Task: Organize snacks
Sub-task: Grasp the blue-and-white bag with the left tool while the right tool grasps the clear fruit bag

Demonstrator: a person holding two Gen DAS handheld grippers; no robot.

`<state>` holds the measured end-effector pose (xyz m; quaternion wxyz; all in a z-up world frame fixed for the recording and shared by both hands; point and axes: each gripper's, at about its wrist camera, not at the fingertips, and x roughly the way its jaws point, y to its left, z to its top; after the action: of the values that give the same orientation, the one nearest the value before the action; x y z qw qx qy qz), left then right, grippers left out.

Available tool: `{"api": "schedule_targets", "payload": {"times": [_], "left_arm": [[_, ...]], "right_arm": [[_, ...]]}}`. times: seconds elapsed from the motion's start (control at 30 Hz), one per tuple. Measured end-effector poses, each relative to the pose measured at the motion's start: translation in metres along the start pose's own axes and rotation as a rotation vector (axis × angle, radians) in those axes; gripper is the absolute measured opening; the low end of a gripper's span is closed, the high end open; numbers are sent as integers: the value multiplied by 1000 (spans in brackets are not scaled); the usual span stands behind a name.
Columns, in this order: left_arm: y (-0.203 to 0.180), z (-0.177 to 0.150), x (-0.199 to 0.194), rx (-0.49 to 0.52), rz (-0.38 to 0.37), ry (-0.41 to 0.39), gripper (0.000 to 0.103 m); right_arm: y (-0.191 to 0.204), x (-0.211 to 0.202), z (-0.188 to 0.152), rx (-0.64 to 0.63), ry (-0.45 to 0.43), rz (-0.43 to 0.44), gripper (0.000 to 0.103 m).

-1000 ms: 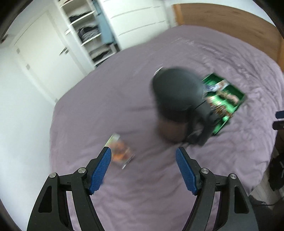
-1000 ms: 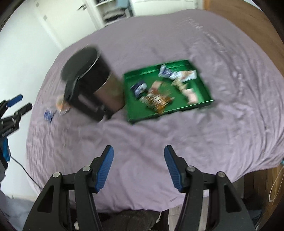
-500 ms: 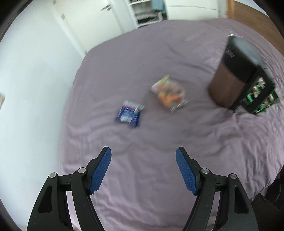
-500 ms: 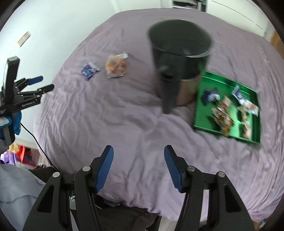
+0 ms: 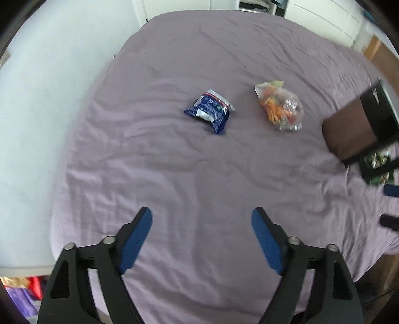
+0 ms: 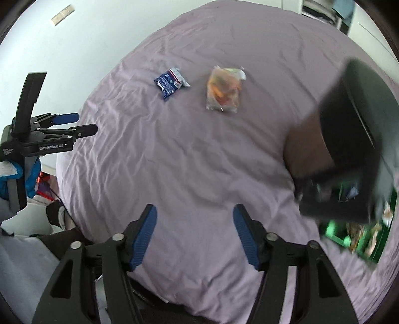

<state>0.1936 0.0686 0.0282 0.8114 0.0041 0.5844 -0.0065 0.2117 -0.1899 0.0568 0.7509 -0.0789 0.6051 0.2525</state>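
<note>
On the lilac-sheeted bed, nearest first:

- Left gripper: blue-padded jaws spread wide, nothing between them, above bare sheet. Seen from the right wrist view at the left edge, its body carries white lettering, too small to read with certainty; a blue-gloved hand holds it.
- Right gripper: blue-padded jaws parted, empty, above bare sheet.
- Dark bin, brown-sided with black upper part, blurred, standing at the right; it hides part of the tray behind it.
- Green tray with several snack packets inside, blurred, touching or just behind the bin.
- Blue snack packet, crumpled, small printed marks illegible, lying mid-bed.
- Clear snack bag with orange contents, near the blue packet, between it and the bin.
- Wardrobe shelves, white doors, beyond the bed.
</note>
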Motion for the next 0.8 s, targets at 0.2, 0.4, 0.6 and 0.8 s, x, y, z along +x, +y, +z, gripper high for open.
{"api": "schedule_targets", "payload": {"times": [0.2,0.4,0.6,0.8], "left_arm": [[0,43,26,2,-14,0,81],[9,92,59,-58,-29,18,82],[21,140,102,-221,-57,59,82],[30,162,143,-355,-34,120,82]], "right_arm": [[2,25,51,-26,-9,-19,103],[-15,57,101,-25,-21,-61,103],[-34,95,144,-3,-11,-101,103],[-52,127,168,53,8,-105,103]]}}
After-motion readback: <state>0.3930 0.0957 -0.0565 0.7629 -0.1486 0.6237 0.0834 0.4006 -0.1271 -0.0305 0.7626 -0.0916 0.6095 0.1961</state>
